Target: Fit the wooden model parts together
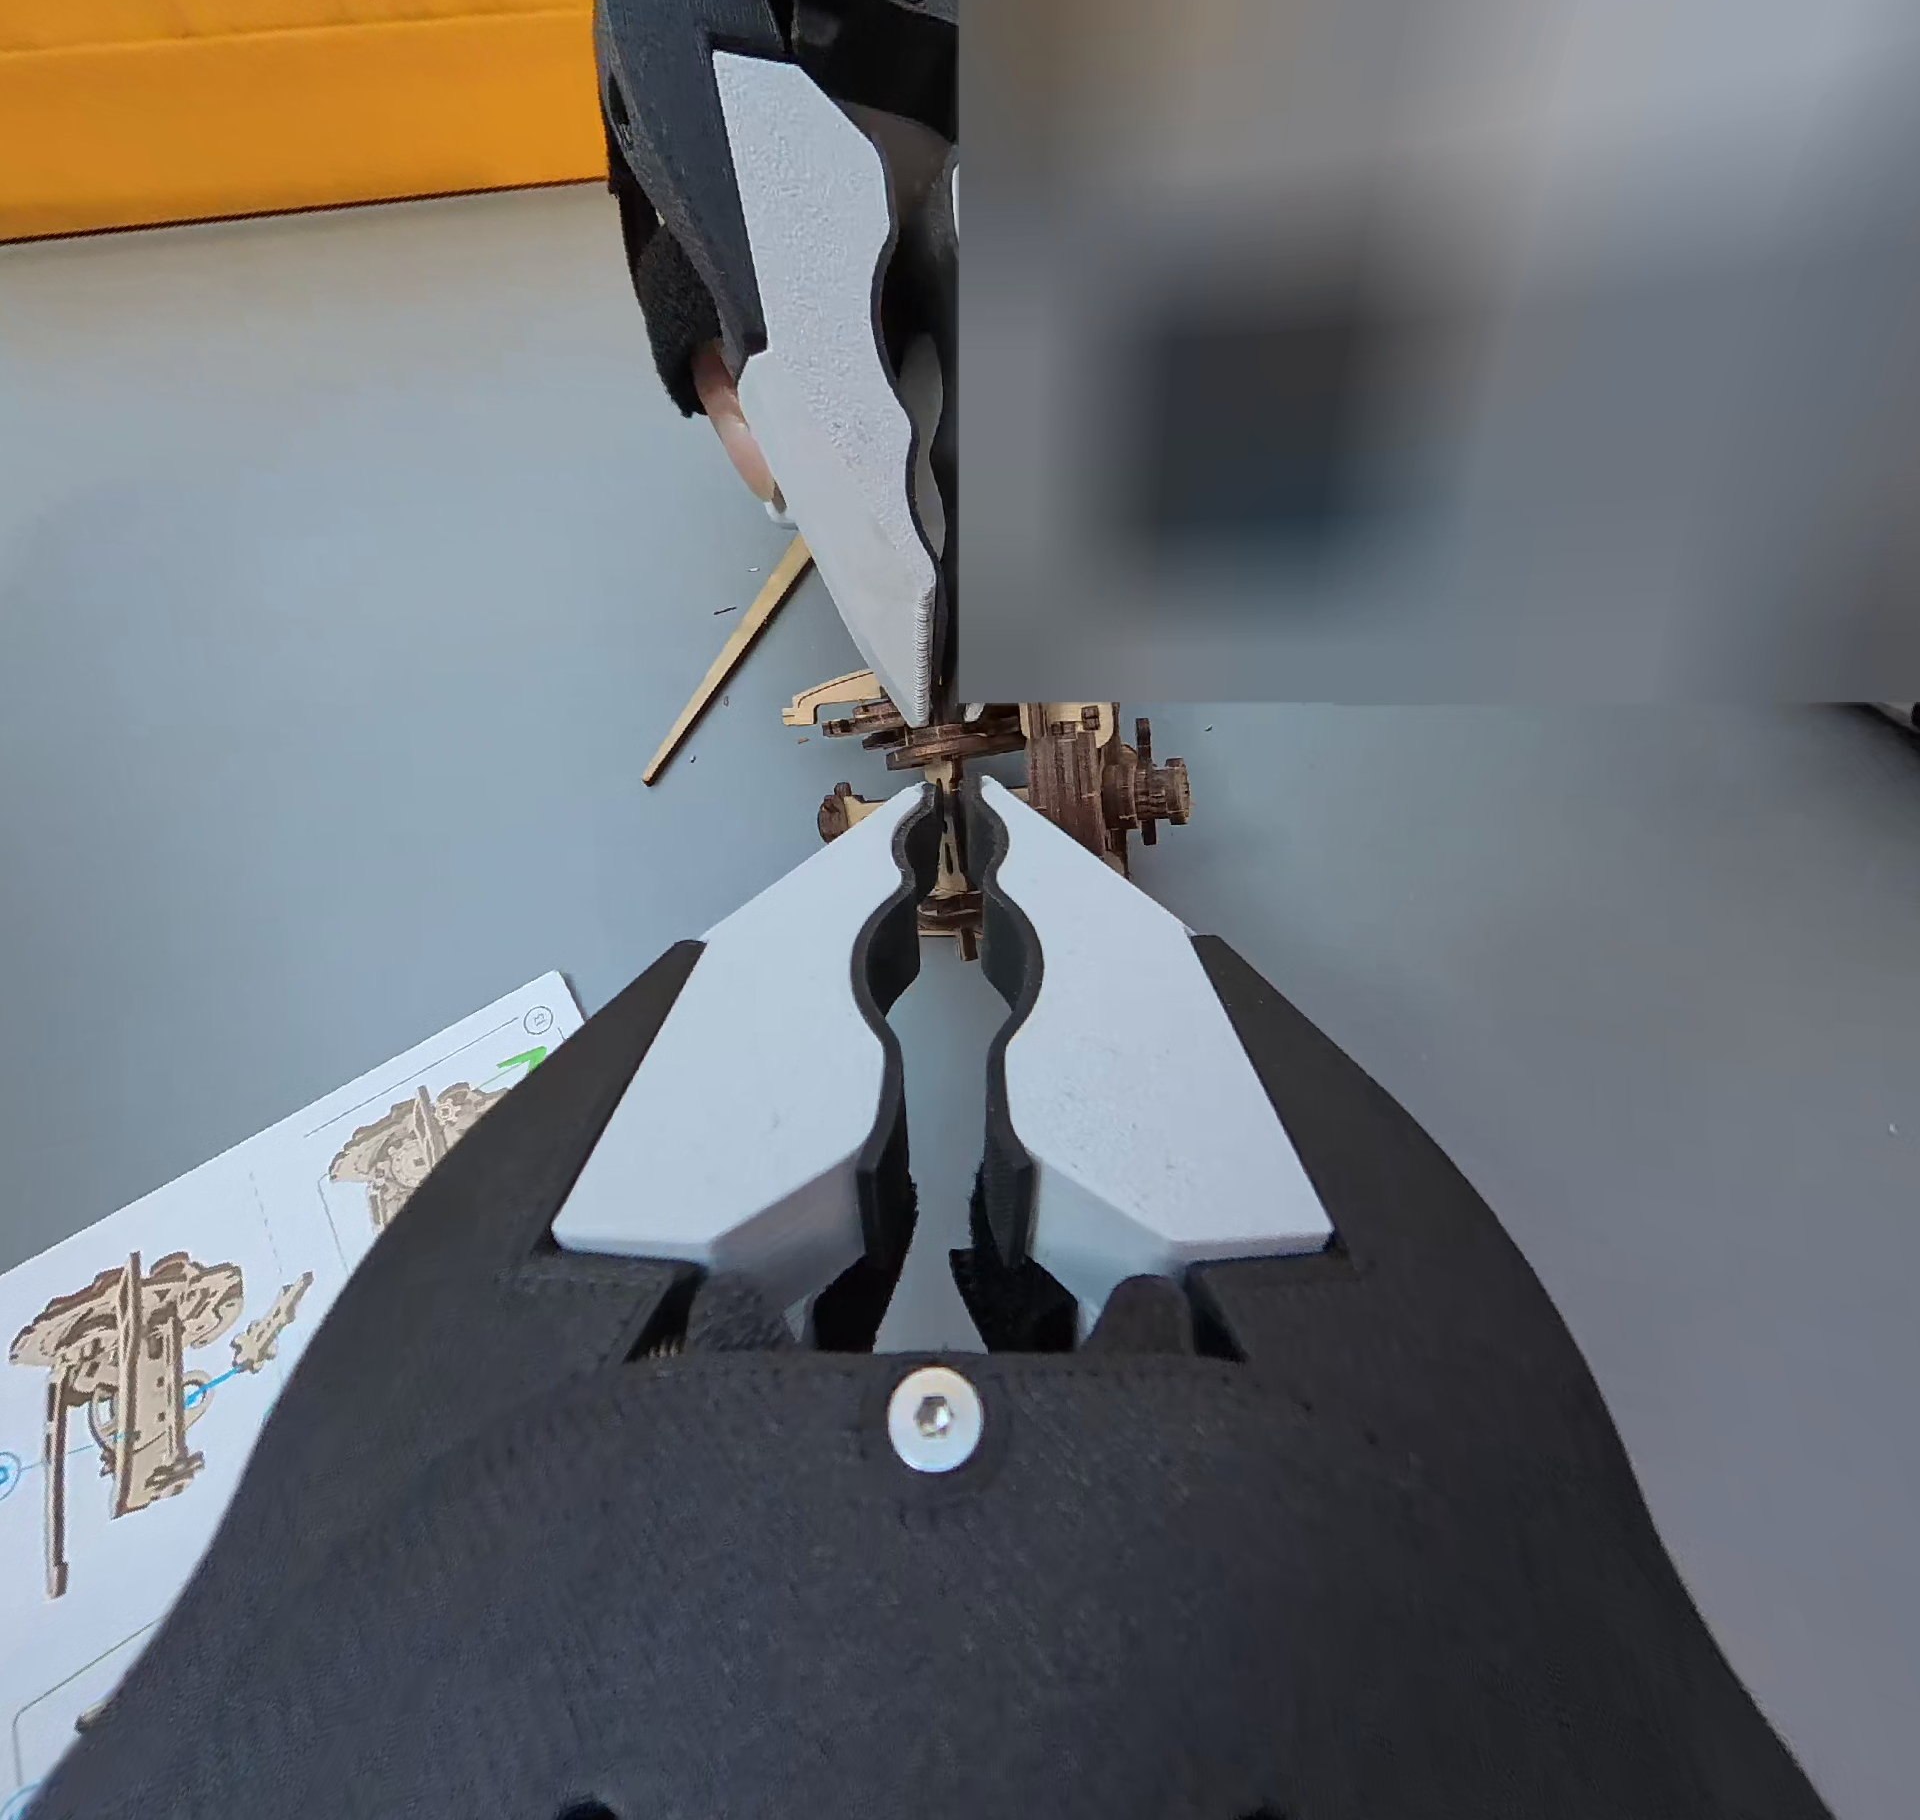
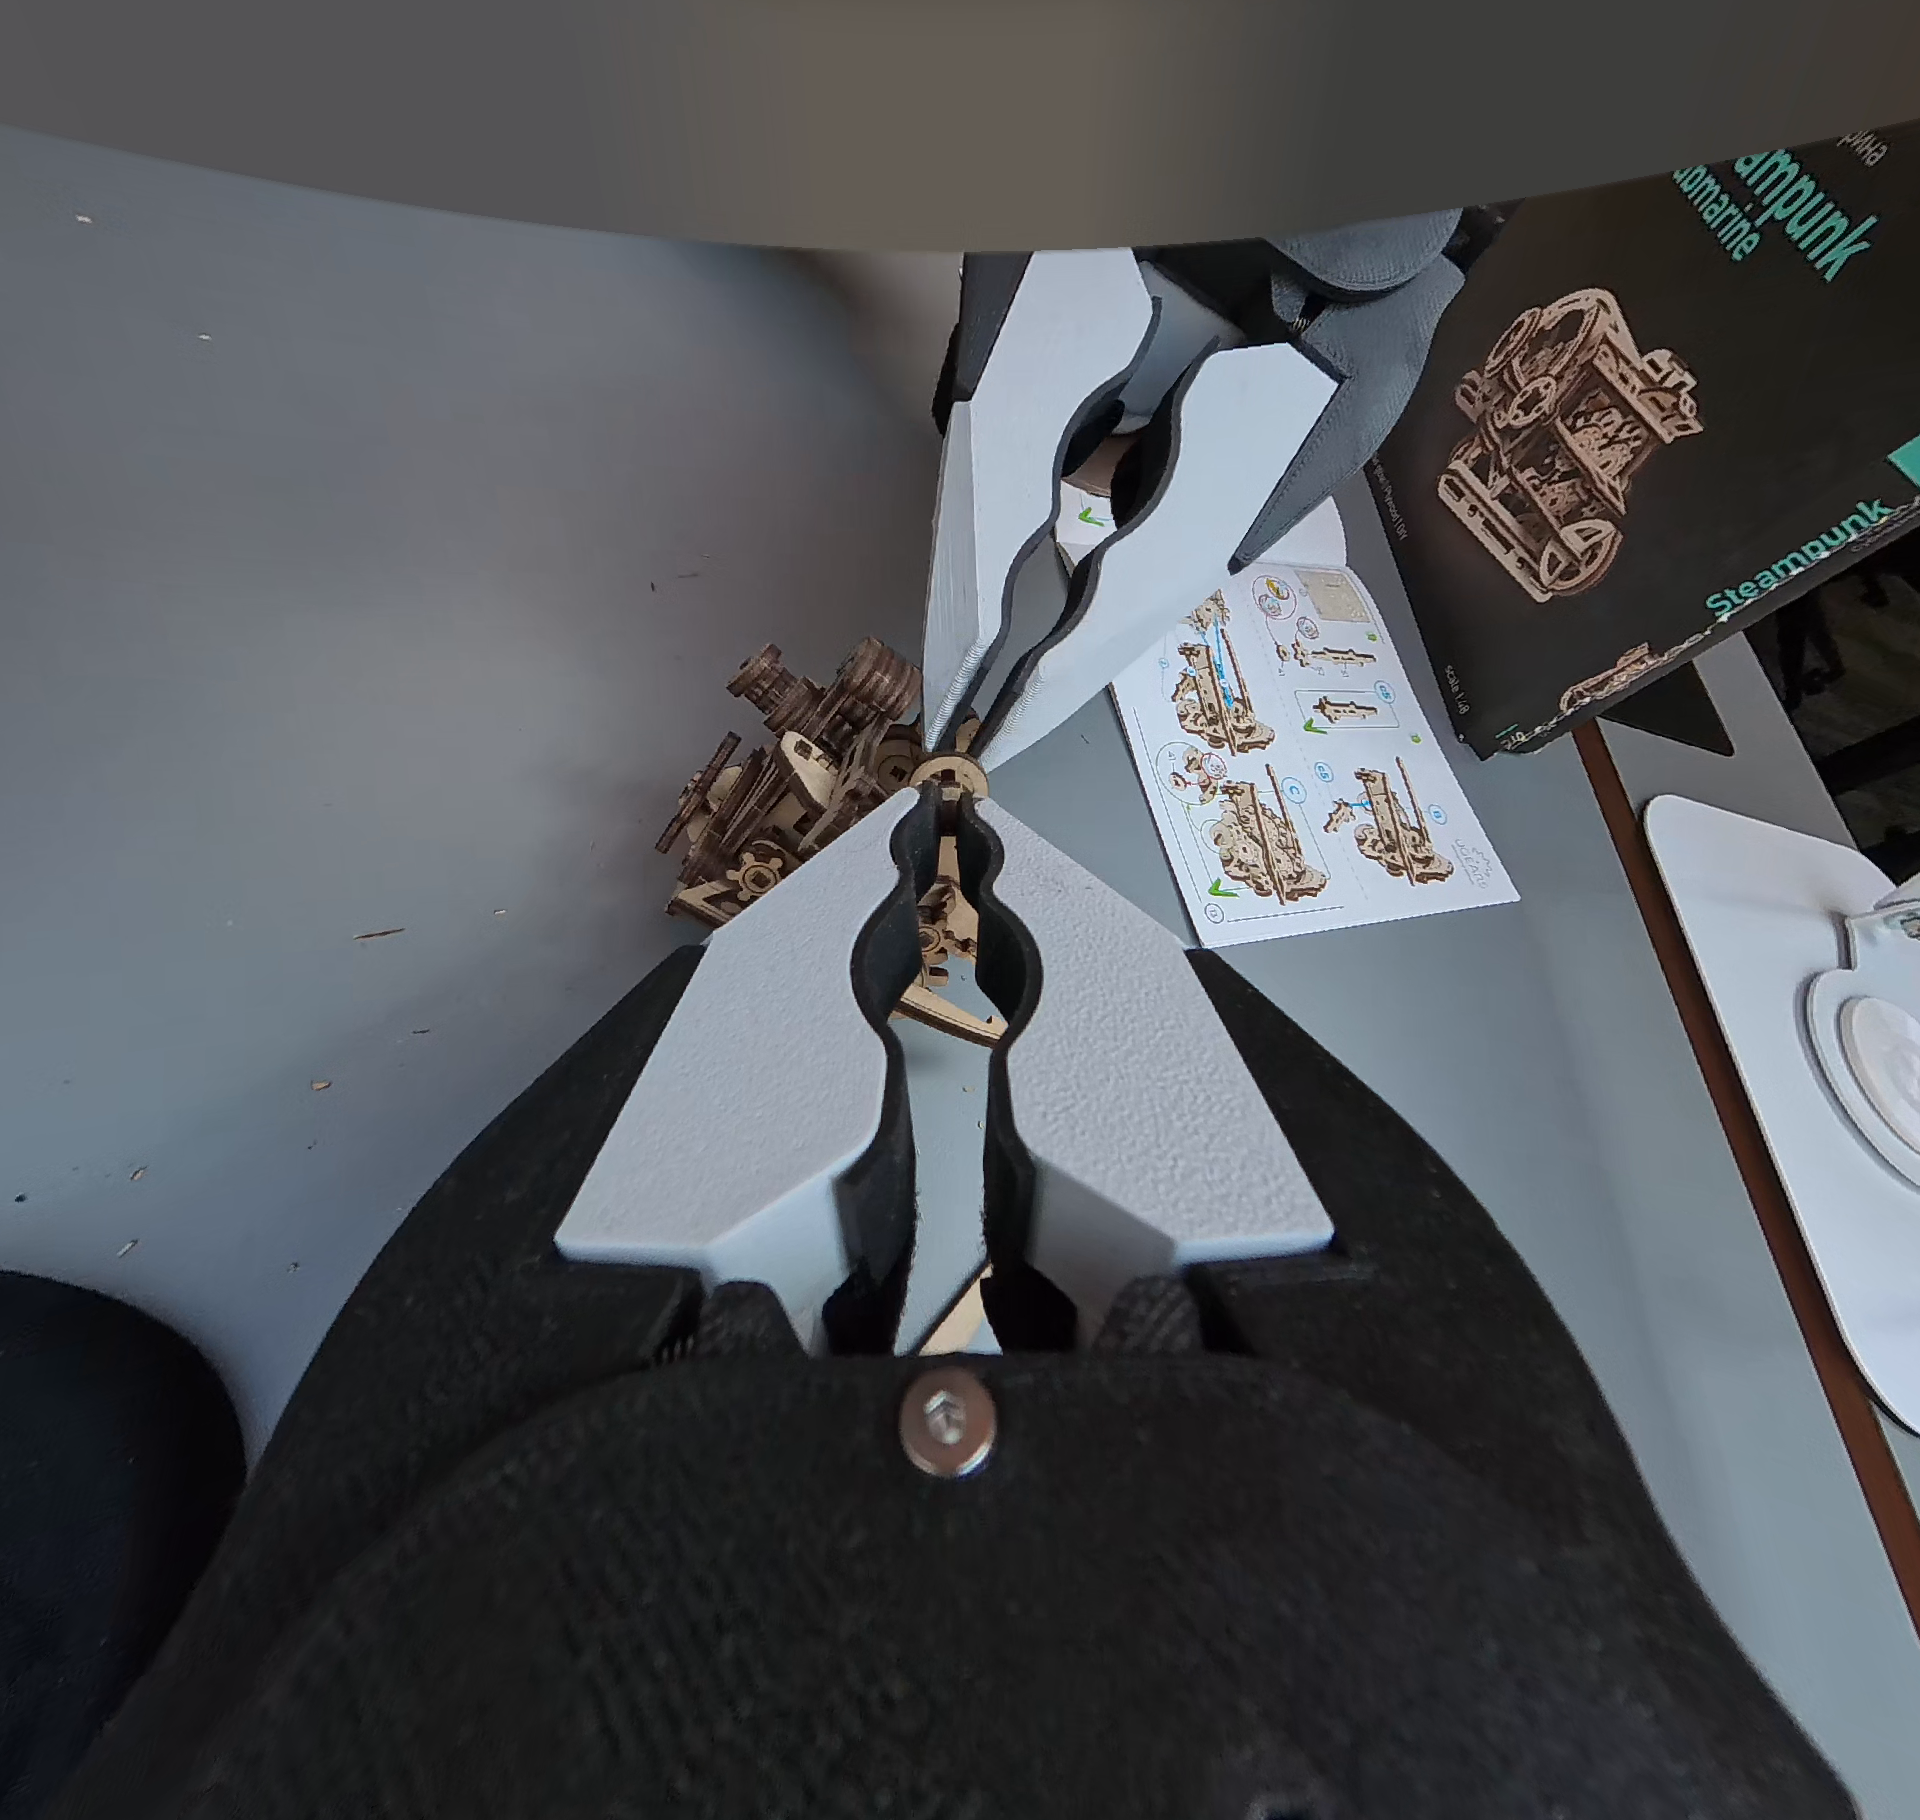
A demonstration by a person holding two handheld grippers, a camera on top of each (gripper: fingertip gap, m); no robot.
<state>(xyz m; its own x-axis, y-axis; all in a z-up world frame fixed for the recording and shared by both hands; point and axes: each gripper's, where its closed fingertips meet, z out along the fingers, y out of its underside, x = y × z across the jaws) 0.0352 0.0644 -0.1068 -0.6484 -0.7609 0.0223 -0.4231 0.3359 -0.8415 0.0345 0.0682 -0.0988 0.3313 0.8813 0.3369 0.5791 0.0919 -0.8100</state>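
A small wooden disc-and-axle part (image 1: 940, 744) is held between both grippers, tip to tip. My left gripper (image 1: 945, 796) is shut on its thin light stem, just below the dark disc. The right gripper (image 1: 928, 705) comes down from above with its tips on the disc. In the right wrist view my right gripper (image 2: 940, 796) is shut on the part at the round disc (image 2: 948, 771), and the left gripper (image 2: 951, 731) meets it from the far side. The larger wooden model (image 2: 790, 783) sits on the grey table just behind; it also shows in the left wrist view (image 1: 1107, 783).
An instruction sheet (image 2: 1309, 752) lies to the right of the model, and shows at lower left in the left wrist view (image 1: 208, 1303). A dark model box (image 2: 1621, 440) stands behind it. A thin wooden strip (image 1: 727, 669) lies on the table. A white tray (image 2: 1787, 1043) is at the right edge. My two grippers' fingertips are within a few centimetres of each other.
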